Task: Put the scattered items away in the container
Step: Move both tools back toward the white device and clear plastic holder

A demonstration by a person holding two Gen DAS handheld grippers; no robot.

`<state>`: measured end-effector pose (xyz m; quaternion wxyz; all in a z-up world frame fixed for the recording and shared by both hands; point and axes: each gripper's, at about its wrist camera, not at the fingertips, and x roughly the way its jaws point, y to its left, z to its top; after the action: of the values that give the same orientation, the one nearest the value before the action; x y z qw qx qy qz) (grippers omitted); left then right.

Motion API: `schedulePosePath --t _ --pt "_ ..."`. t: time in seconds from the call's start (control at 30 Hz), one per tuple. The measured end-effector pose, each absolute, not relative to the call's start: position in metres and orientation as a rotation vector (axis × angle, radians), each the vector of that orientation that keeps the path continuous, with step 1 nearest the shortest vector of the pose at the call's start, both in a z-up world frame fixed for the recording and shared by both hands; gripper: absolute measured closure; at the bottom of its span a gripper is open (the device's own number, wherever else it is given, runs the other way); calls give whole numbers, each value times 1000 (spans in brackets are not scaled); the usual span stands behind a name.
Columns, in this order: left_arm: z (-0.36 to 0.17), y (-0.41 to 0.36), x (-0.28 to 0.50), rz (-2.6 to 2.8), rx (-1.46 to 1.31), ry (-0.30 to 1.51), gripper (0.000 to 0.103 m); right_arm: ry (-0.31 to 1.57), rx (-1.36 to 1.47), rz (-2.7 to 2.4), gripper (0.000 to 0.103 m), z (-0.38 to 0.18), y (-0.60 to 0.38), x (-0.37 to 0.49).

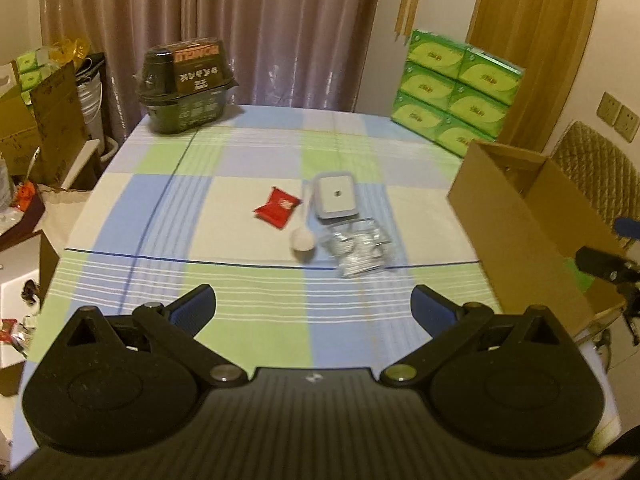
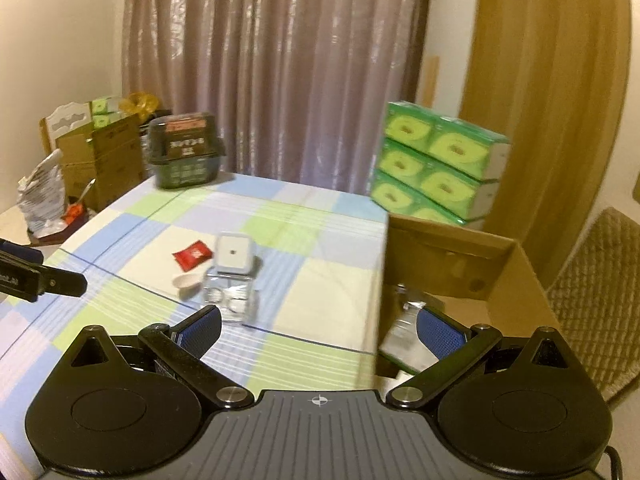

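On the checked tablecloth (image 1: 248, 152) lie a red snack packet (image 1: 277, 208), a white spoon (image 1: 303, 236), a small grey-white square box (image 1: 335, 196) and a clear plastic packet (image 1: 358, 250). They show in the right wrist view too: packet (image 2: 192, 255), spoon (image 2: 186, 281), box (image 2: 234, 254), clear packet (image 2: 230, 300). An open cardboard box (image 1: 520, 220) stands at the right table edge; inside it lies a silvery packet (image 2: 404, 332). My left gripper (image 1: 313, 304) is open and empty, short of the items. My right gripper (image 2: 319, 330) is open and empty, over the box's near wall (image 2: 380, 300).
A dark noodle tub (image 1: 186, 88) stands at the table's far left. Stacked green tissue packs (image 1: 456, 88) stand at the far right behind the cardboard box. A padded chair (image 2: 596, 288) is to the right. Boxes and clutter (image 1: 36, 128) sit left of the table.
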<state>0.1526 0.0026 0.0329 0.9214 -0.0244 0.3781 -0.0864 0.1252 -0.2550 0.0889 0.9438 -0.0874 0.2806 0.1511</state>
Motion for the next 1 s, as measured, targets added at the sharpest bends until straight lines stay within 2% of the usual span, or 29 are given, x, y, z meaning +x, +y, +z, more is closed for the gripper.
schedulePosePath --t 0.4,0.9,1.0 --pt "-9 28 187 -174 11 772 1 583 -193 361 2 65 -204 151" --pt "-75 16 248 -289 130 745 2 662 -227 388 2 0 -171 206" --pt "-84 12 260 -308 167 740 5 672 -218 391 2 -11 -169 217"
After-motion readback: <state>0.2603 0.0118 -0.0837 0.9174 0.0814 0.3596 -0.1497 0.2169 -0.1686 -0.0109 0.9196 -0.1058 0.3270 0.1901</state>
